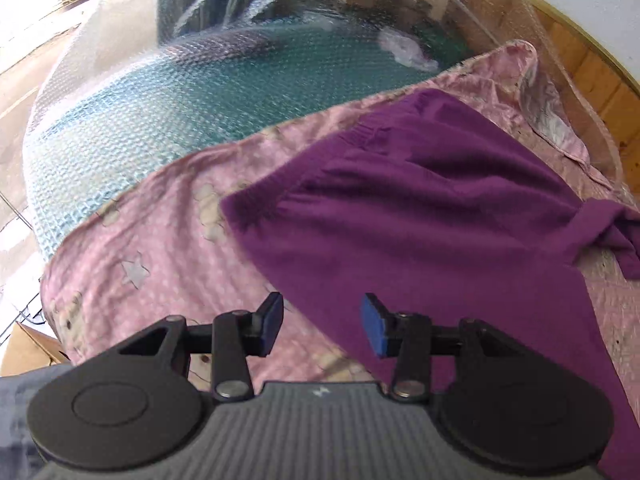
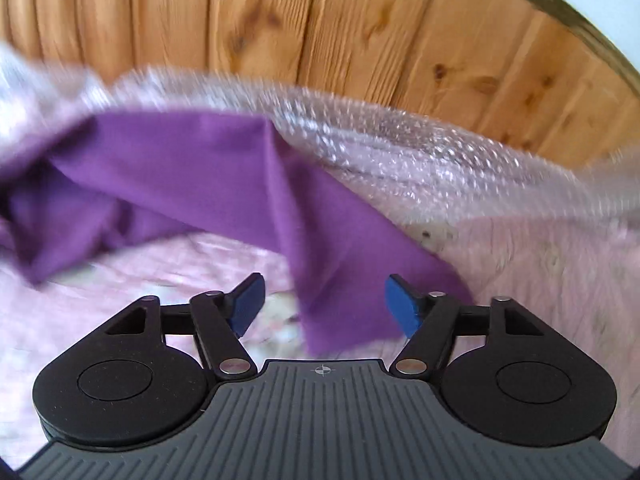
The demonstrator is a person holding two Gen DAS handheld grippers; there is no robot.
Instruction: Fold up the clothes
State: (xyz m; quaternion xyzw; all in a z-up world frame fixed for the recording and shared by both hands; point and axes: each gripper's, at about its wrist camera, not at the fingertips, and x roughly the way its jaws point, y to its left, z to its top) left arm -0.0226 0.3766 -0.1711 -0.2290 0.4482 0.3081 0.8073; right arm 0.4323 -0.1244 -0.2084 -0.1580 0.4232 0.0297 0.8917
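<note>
Lying spread on a pink patterned sheet (image 1: 160, 248), the purple garment (image 1: 420, 208) fills the left wrist view from the centre out to 3 o'clock, its gathered waistband toward 12 o'clock and a twisted strip trailing off at 3 o'clock. The left tool (image 1: 322, 322) hangs above the garment's near edge with its blue-padded jaws apart, holding nothing. Bubble wrap (image 1: 140, 92) covers a teal surface from 10 to 12 o'clock. In the right wrist view, which is motion-blurred, the right tool (image 2: 324, 306) is also spread wide, and a corner of the purple garment (image 2: 200, 168) lies between its jaws, untouched by either pad. Wooden wall panelling (image 2: 320, 20) runs across 12 o'clock, with bubble wrap (image 2: 420, 140) beneath it.
</note>
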